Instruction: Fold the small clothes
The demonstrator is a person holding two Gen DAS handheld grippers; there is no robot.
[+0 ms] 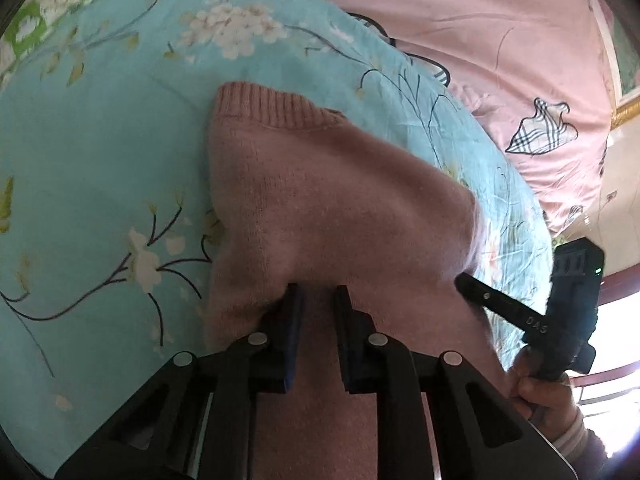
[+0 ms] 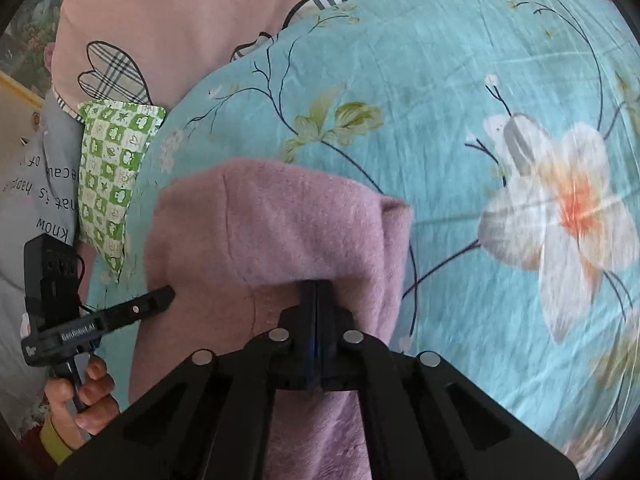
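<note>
Fuzzy pink knitted sweater point(image 1: 320, 208), both hand-held grippers: right point(image 2: 316, 292) clenched on cloth, left point(image 1: 318, 294) slightly parted around it; best lowered evenly.

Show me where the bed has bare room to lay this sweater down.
Free: teal floral sheet right of the pink sweater, and left of it in the left view. Crowded: the far edge, where the pink quilt and green checked pillow sit.
</note>
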